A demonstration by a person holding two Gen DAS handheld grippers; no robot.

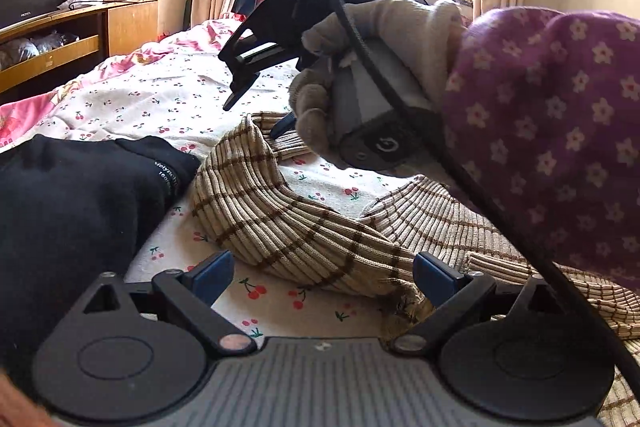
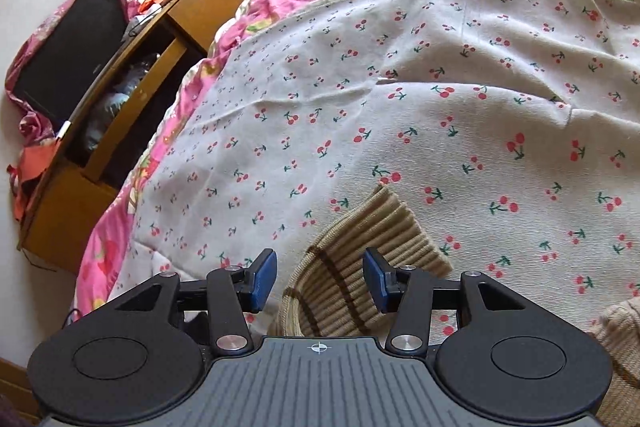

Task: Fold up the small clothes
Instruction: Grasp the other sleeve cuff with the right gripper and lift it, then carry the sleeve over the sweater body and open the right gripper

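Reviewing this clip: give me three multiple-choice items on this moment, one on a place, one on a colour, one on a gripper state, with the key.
1. Where does the black garment lie relative to the striped top in the left wrist view?
A. to its left
B. on top of it
C. to its right

2. What is printed on the white bedsheet?
A. blue stars
B. red cherries
C. yellow ducks

3. How does the left gripper stand?
A. shut on the striped top
B. shut on the black garment
C. open, holding nothing

Key:
1 A, the black garment lies on the sheet left of the top.
2 B, small red cherries with green stems cover the sheet.
3 C, its jaws stand wide apart, with the top lying between them ungripped.
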